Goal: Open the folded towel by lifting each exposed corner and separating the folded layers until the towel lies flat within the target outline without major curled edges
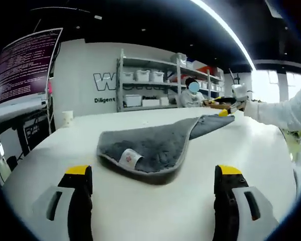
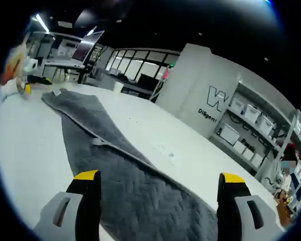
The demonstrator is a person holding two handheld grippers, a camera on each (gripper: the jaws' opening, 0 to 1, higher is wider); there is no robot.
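Here, my left gripper (image 1: 153,188) hangs low over the near edge of a white tabletop (image 1: 50,150), its yellow-tipped jaws spread wide with nothing between them. Just beyond it lies a grey quilted towel (image 1: 150,145), partly folded, with a small white care label (image 1: 130,158) showing near its near edge. One corner of the towel stretches away to the far right, where my right gripper (image 1: 226,111) meets it, held by my white-sleeved arm (image 1: 281,113); I cannot tell from here whether that corner is pinched.

In the right gripper view, my right gripper (image 2: 158,193) has its jaws spread apart, and the towel (image 2: 125,175) runs as a long grey strip between and under them, reaching away across the tabletop (image 2: 30,145) toward the far left. At that far end my left gripper (image 2: 27,88) sits near the towel's corner, small and blurred.

Behind the tabletop stand metal shelves (image 1: 145,83) holding white storage boxes, against a white wall with dark lettering (image 1: 105,83). A monitor (image 1: 22,65) full of text sits at the far left.
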